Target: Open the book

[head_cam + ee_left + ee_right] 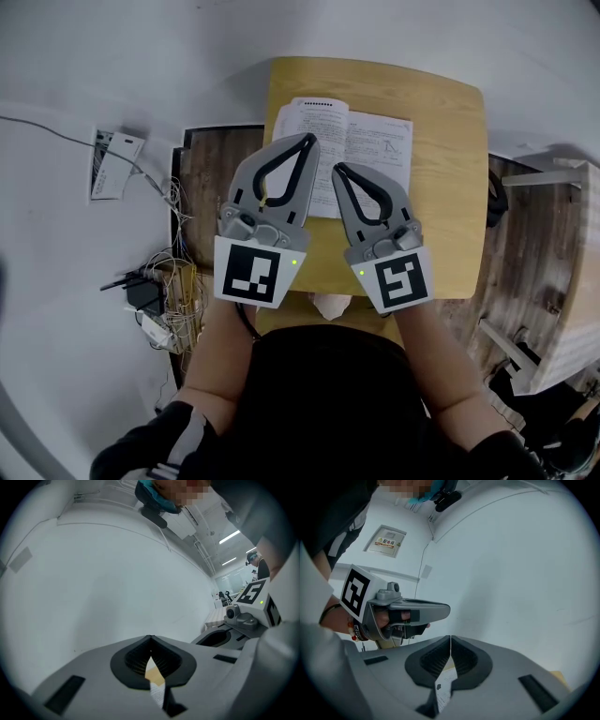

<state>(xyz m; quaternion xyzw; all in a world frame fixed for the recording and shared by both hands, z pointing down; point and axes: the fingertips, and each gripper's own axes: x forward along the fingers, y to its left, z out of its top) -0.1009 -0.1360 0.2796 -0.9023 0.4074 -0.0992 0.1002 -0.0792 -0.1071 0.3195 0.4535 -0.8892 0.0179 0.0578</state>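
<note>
The book [375, 141] lies open on the wooden table [450, 187], its white printed pages facing up at the far half of the tabletop. Both grippers hang side by side above it, pointing away from me toward a white wall. My left gripper [309, 141] is shut with nothing between its tips, over the book's left page. My right gripper [337, 170] is shut and empty too, over the book's near edge. In the left gripper view the closed tips [150, 637] meet, and a strip of page [157, 693] shows below them. The right gripper view shows the same: meeting tips [450, 637] above a page [443, 686].
A tangle of cables and a power strip [159, 300] lies on the floor left of the table. White furniture [562, 281] stands close on the right. A crumpled white tissue [330, 305] sits at the table's near edge. A small sign [386, 541] hangs on the wall.
</note>
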